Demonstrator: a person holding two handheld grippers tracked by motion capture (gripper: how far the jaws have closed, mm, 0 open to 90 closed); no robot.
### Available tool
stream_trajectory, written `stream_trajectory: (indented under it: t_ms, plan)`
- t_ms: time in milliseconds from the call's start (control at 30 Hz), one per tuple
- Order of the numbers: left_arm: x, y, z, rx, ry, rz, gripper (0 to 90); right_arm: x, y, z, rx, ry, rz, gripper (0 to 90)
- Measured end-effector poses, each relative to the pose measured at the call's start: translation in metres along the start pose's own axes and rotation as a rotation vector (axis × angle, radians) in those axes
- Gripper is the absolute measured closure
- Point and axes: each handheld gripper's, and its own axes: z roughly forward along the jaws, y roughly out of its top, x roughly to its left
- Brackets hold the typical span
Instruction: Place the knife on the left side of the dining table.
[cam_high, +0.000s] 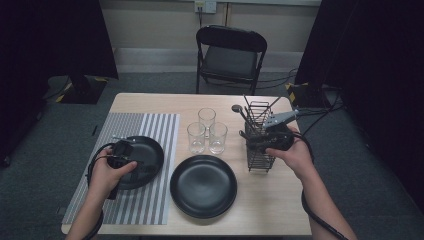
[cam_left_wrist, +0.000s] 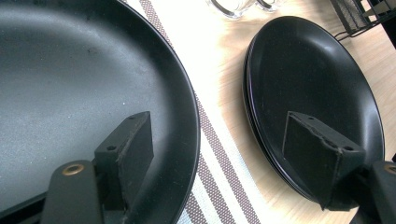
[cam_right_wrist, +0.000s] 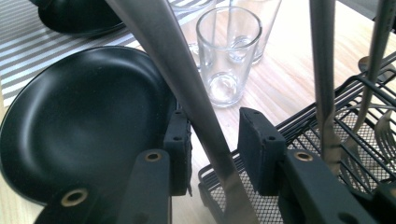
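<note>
The left gripper (cam_high: 120, 152) rests at the near edge of the black plate (cam_high: 147, 155) on the striped placemat (cam_high: 160, 125), jaws spread and released, one over the plate's inner surface and one beyond the rim; this probably steadies the plate. A second black plate (cam_high: 203, 186) lies bare on the tabletop (cam_high: 270, 210), just right of the mat. Farther right, the right gripper (cam_right_wrist: 212, 140) straddles a steel utensil handle (cam_right_wrist: 187, 84) leaning from the wire cutlery caddy (cam_high: 260, 145); the jaws bracket the handle without clamping it, apparently set for extraction. Three glasses (cam_high: 207, 132) stand beyond the plates.
</note>
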Motion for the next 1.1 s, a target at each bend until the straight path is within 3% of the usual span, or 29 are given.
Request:
stream_trajectory:
  t_ms: [767, 1100]
  plan:
    - [0.0008, -0.0009, 0.0014, 0.005, 0.003, -0.004, 24.3, 0.0003, -0.0025, 0.0046, -0.012, 0.006, 0.008, 70.2]
    - [0.0008, -0.001, 0.0019, 0.012, 0.0, -0.009, 24.4, 0.0021, -0.0021, 0.0044, -0.009, -0.009, -0.025, 72.6]
